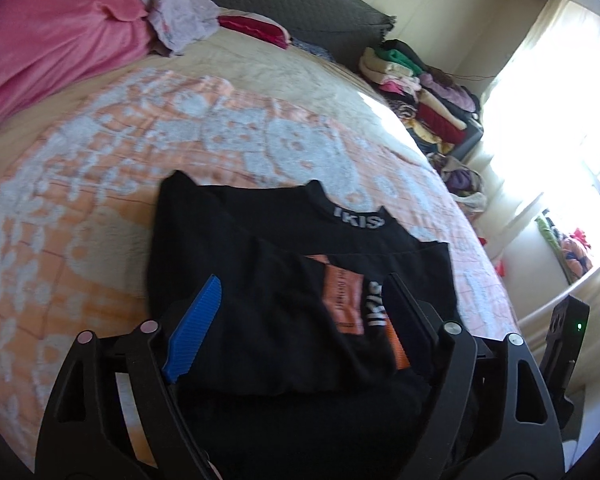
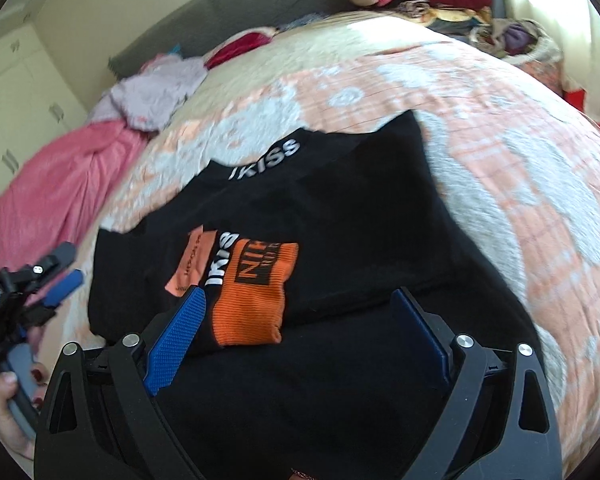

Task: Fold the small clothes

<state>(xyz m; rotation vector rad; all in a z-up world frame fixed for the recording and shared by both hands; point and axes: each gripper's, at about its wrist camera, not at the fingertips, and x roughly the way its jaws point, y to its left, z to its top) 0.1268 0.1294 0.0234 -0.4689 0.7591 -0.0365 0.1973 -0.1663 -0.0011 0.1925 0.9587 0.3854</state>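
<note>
My right tool [image 2: 300, 336], spread, hovers nearest the black top [image 2: 340, 216], collar lying straight ahead; left tool [image 1: 304, 316] spread too.

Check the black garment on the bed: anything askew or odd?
The black garment lies partly folded, slightly crooked, with an orange cuff and orange tag showing on top. No damage visible. Both tools, left and right, are open above it.
</note>
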